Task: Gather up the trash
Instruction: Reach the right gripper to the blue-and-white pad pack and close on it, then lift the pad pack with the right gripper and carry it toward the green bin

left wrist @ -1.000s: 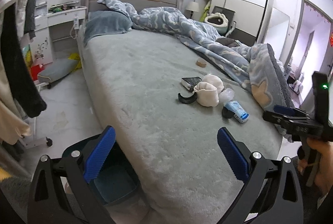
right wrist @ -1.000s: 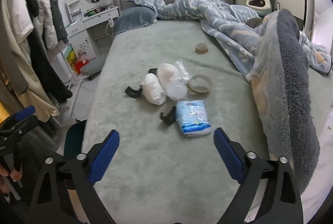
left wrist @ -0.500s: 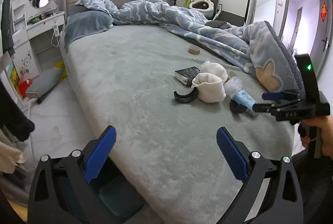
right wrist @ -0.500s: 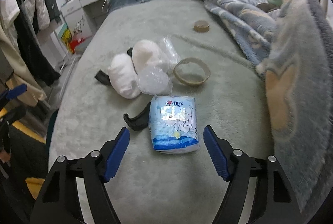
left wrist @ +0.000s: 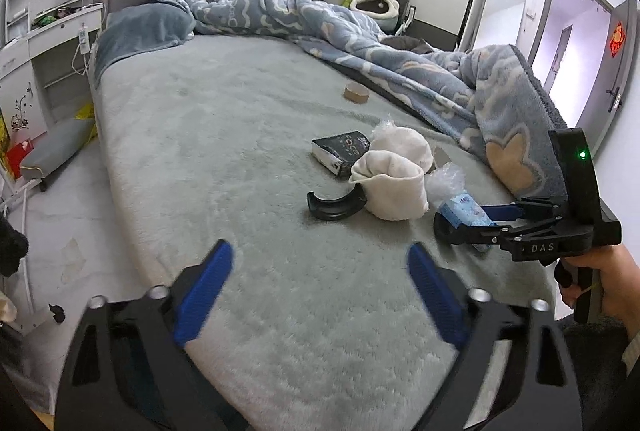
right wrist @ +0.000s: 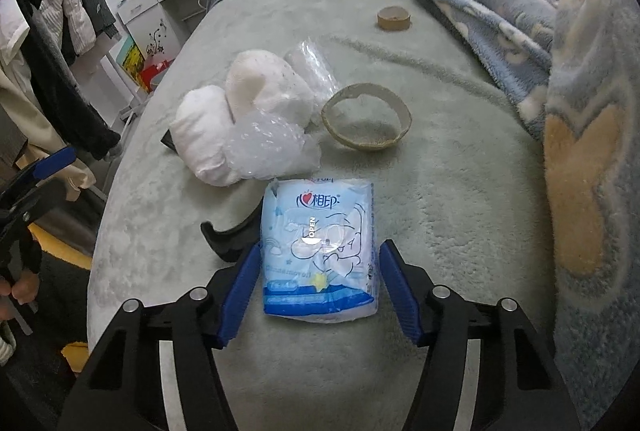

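With your right gripper (right wrist: pixel 318 291) brought low over the bed (right wrist: pixel 440 231), its jaws straddle the blue tissue pack (right wrist: pixel 320 251) and have just been closing in on it. The pack sits between the blue pads; the left pad looks to be at the wrapper's edge, the right one just beside it with a sliver of gap, so I judge this a grip not yet made. The pack lies flat and lengthwise along your line of approach, which is why a straight pinch across its narrow sides suits it. A soft wrapper will likely crumple some under the squeeze.

Your left gripper (left wrist: pixel 318 291) hangs over the near edge of the bed with nothing between its jaws. They stand wide, though they have just been narrowing a little. It points toward the black curved piece (left wrist: pixel 336 205), probably its next pick.

Other litter clusters beyond the pack: crumpled clear plastic (right wrist: pixel 268 147), two white cloth bundles (right wrist: pixel 204 139), a cardboard tape ring (right wrist: pixel 366 121) and a smaller tape roll (right wrist: pixel 393 18) farther up. A dark box (left wrist: pixel 340 151) shows in the left view. No bin is visible in either view.
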`<state>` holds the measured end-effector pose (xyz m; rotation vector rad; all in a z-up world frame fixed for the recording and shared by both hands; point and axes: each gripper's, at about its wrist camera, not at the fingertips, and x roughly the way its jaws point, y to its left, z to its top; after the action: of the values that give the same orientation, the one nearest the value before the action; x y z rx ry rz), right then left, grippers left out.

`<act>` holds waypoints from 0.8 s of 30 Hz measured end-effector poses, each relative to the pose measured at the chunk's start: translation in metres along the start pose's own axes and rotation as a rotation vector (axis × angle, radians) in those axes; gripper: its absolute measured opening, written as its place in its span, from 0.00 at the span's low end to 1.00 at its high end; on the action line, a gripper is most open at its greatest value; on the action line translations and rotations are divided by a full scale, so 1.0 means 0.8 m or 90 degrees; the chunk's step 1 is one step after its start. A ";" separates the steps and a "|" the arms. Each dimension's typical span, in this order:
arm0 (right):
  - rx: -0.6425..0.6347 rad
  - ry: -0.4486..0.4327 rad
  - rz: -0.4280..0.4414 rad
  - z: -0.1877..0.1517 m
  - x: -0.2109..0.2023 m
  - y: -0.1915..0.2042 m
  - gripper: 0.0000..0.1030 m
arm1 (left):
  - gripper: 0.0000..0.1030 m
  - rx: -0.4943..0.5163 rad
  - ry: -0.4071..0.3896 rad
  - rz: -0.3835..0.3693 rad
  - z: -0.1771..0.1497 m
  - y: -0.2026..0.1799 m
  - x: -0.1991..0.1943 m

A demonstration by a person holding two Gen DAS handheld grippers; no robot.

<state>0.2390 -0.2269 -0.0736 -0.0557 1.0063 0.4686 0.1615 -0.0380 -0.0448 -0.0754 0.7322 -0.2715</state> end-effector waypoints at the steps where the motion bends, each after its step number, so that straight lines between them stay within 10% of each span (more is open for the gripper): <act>1: 0.001 0.003 0.003 0.001 0.002 -0.001 0.61 | 0.84 -0.005 0.002 -0.007 0.002 0.001 0.004; 24: -0.021 -0.025 -0.025 0.018 -0.019 -0.008 0.51 | 0.87 -0.011 0.042 -0.021 0.019 -0.006 0.083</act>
<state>0.2459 -0.2341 -0.0546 -0.0950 0.9577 0.4494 0.2179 -0.0608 -0.0760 -0.0953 0.7988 -0.3006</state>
